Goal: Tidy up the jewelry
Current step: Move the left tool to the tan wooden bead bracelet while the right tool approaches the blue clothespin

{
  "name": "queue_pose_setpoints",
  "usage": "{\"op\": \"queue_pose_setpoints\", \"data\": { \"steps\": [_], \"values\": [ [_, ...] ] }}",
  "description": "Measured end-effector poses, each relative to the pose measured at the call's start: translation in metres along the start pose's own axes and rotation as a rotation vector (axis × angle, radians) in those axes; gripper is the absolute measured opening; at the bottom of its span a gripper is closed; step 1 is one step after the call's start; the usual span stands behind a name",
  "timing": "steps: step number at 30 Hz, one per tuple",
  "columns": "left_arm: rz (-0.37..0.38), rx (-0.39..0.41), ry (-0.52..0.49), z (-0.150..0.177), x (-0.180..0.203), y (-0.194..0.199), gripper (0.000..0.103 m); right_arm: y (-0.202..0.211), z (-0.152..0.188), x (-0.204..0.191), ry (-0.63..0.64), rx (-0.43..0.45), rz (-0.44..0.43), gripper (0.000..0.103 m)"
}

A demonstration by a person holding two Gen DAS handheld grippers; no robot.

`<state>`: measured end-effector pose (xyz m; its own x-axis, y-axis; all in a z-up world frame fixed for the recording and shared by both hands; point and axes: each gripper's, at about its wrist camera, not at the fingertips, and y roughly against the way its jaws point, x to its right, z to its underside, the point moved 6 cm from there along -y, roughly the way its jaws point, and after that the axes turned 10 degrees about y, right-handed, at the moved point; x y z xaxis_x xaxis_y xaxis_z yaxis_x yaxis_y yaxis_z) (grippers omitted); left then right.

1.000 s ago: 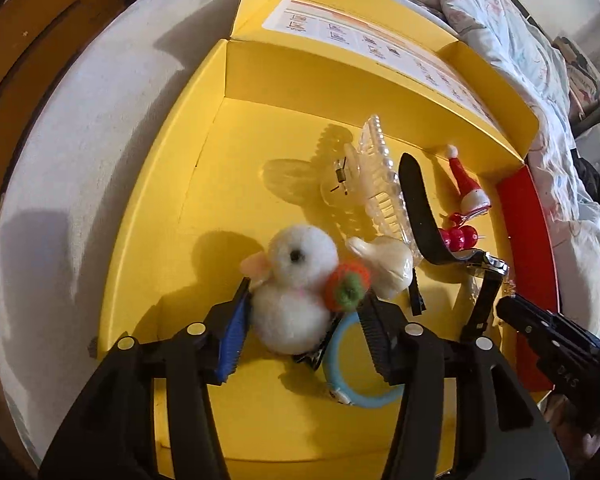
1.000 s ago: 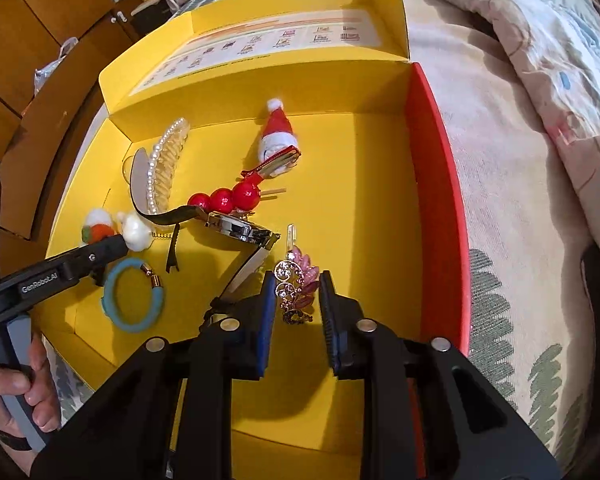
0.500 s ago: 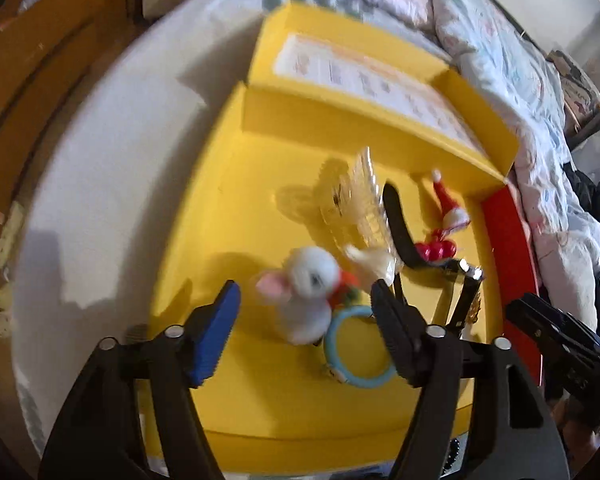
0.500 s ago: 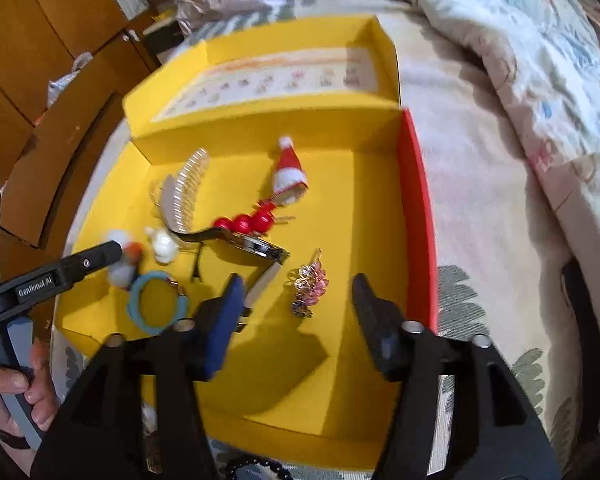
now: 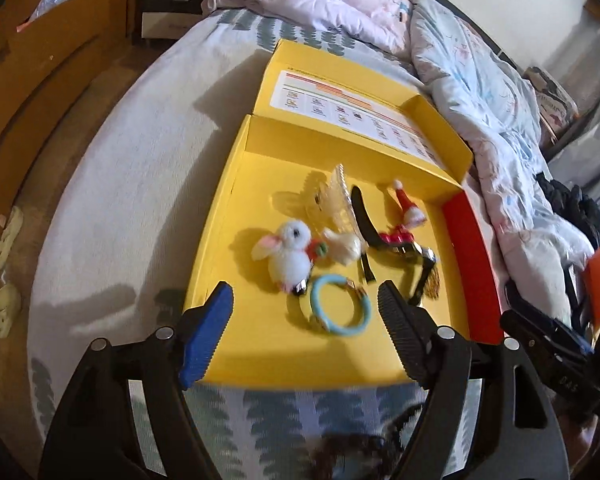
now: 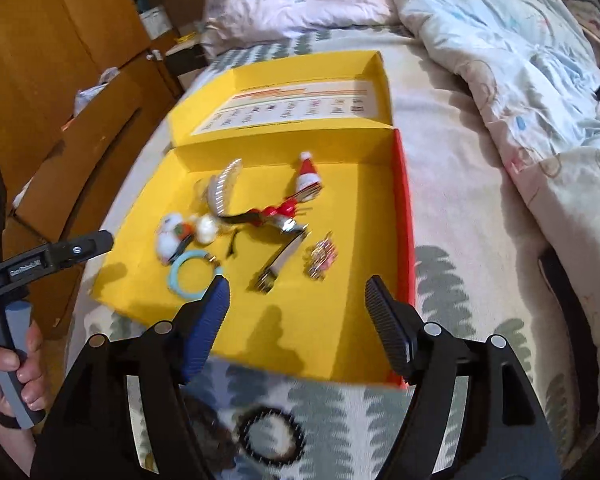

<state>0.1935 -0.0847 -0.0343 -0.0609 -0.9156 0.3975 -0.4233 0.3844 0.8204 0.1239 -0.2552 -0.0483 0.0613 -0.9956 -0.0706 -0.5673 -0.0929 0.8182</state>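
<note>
The white pom-pom bunny clip (image 5: pixel 288 256) and pink brooch (image 6: pixel 322 258), pinched a second ago, now lie freed in the yellow box (image 5: pixel 236 184), beyond each pair of fingers. Left gripper (image 5: pixel 305 334) and right gripper (image 6: pixel 296 322) are empty, jaws widening; a black beaded bracelet (image 6: pixel 270 436) lies unsorted under the right fingers.

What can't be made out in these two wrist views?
- Dark beaded ring on the bedspread: right wrist view, motion-blurred; in the left view cut by the bottom edge.
- Printed chart inside the yellow box lid: print too small.
- Pink ornate clip: blurred in right view.
</note>
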Motion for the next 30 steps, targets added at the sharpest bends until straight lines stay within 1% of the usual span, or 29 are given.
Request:
{"op": "queue_pose_setpoints", "data": {
  "steps": [1, 2, 6, 8, 10, 12, 15, 16, 19, 23, 24, 26, 30],
  "values": [
    [-0.006, 0.007, -0.021, 0.010, 0.002, 0.007, 0.080, 0.007, 0.006, -0.006, 0.020, 0.001, -0.002, 0.073],
    [-0.013, 0.010, -0.033, 0.017, 0.003, 0.011, 0.082, 0.012, 0.011, -0.010, 0.034, 0.002, 0.002, 0.073],
    [-0.060, -0.020, -0.075, 0.047, 0.004, 0.021, 0.083, 0.041, 0.039, -0.026, 0.095, 0.012, 0.020, 0.073],
    [-0.083, -0.019, -0.089, 0.061, 0.004, 0.027, 0.084, 0.052, 0.054, -0.033, 0.126, 0.011, 0.028, 0.073],
    [-0.085, -0.016, -0.116, 0.078, 0.007, 0.032, 0.086, 0.059, 0.069, -0.037, 0.147, 0.009, 0.034, 0.073],
    [-0.095, -0.020, -0.138, 0.097, 0.008, 0.036, 0.086, 0.062, 0.091, -0.040, 0.166, -0.018, 0.048, 0.073],
    [-0.106, -0.051, -0.170, 0.128, 0.006, 0.037, 0.086, 0.069, 0.117, -0.045, 0.181, -0.019, 0.085, 0.073],
    [-0.122, -0.069, -0.182, 0.139, 0.004, 0.035, 0.087, 0.070, 0.123, -0.047, 0.184, -0.021, 0.090, 0.073],
    [-0.180, -0.116, -0.211, 0.165, -0.004, 0.026, 0.088, 0.067, 0.142, -0.052, 0.180, -0.050, 0.091, 0.073],
    [-0.230, -0.160, -0.224, 0.187, -0.013, 0.013, 0.088, 0.050, 0.163, -0.056, 0.173, -0.128, 0.098, 0.075],
    [-0.241, -0.163, -0.228, 0.191, -0.015, 0.011, 0.088, 0.046, 0.167, -0.058, 0.176, -0.145, 0.102, 0.076],
    [-0.290, -0.161, -0.244, 0.196, -0.018, 0.008, 0.088, 0.039, 0.174, -0.059, 0.163, -0.171, 0.101, 0.082],
    [-0.339, -0.156, -0.256, 0.197, -0.021, 0.003, 0.088, 0.027, 0.182, -0.061, 0.176, -0.217, 0.111, 0.082]
  ]
}}
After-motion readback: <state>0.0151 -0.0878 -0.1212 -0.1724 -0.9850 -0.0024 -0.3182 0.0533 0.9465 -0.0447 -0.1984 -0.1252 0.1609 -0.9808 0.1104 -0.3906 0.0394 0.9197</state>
